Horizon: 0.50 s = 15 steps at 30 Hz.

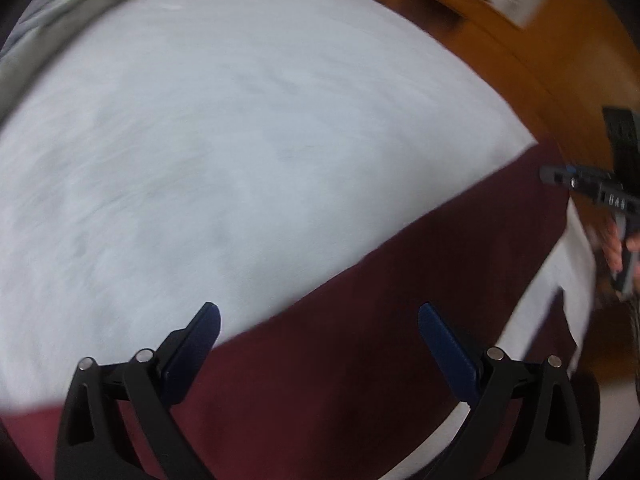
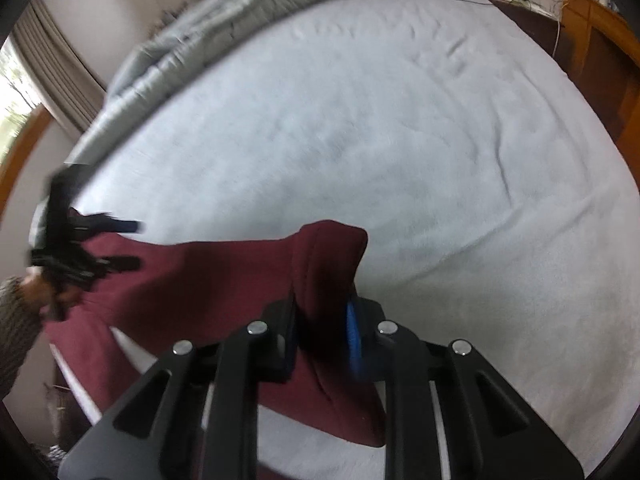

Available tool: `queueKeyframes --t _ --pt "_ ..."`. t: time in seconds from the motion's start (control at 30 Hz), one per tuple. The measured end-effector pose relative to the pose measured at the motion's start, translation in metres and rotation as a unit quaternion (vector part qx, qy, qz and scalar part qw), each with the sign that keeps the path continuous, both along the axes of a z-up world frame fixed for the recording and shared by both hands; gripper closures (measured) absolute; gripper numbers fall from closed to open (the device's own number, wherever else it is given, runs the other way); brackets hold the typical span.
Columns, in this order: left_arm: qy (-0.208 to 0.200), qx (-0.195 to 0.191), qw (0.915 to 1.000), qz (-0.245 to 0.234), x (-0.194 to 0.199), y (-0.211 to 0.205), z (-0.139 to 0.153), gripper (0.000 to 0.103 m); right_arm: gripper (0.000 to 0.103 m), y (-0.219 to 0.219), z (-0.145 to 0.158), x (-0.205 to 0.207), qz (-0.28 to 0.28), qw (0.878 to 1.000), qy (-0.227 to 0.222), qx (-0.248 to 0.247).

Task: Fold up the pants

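Pretty clearly a home bedroom. A big bed [image 2: 360,120] with a pale sheet is spread ahead of the gripper, a rumpled grey duvet [image 2: 208,28] is bunched at its far-left, and curtains [image 2: 56,68] are hung further left.

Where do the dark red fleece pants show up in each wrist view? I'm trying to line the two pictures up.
Left wrist view: the dark red fleece pants run as a band from lower left to right edge, under the open left gripper.
Right wrist view: they sit lower centre, bunched in the right gripper, trailing left.
Shared landmark: the pale grey bed sheet.
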<state>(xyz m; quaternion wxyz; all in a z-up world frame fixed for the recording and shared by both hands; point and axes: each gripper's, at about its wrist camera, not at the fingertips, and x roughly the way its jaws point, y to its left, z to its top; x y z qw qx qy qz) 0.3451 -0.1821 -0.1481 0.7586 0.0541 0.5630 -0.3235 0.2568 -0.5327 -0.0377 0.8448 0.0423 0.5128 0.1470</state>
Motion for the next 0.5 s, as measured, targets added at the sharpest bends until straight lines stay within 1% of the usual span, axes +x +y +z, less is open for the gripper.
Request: queueKeyframes --t 0.1,0.2,0.27,0.33,0.37,0.43,0.47,0.5 --pt "0.025 -0.011 0.9981 -0.055 0.013 -0.02 -0.011 0.004 0.084 0.004 0.006 -0.004 0.014 1.0 -0.01 0.011" --pt "0.054 -0.022 0.9945 -0.087 0.016 -0.032 -0.02 0.004 0.085 0.018 0.011 -0.02 0.017 1.0 -0.018 0.01" --pt "0.077 -0.027 0.9922 -0.094 0.02 -0.034 -0.026 0.004 0.085 0.018 0.012 -0.022 0.017 1.0 -0.02 0.012" --pt "0.122 -0.044 0.9874 -0.091 0.02 -0.033 -0.03 0.004 0.085 0.02 0.013 -0.023 0.018 0.999 -0.022 0.023" --pt "0.138 -0.05 0.9854 -0.086 0.02 -0.031 -0.031 0.005 0.085 0.02 0.012 -0.022 0.016 0.999 -0.02 0.031" --pt "0.151 -0.048 0.9835 -0.089 0.02 -0.026 -0.03 0.02 0.085 0.018 0.011 -0.02 0.012 0.999 -0.022 0.039" --pt "0.151 -0.041 0.9833 -0.093 0.021 -0.022 -0.031 0.042 0.085 0.019 0.01 -0.019 0.01 0.999 -0.022 0.042" --pt "0.144 -0.025 0.9844 -0.098 0.019 -0.019 -0.029 0.069 0.085 0.018 0.01 -0.018 0.01 0.999 -0.023 0.047"
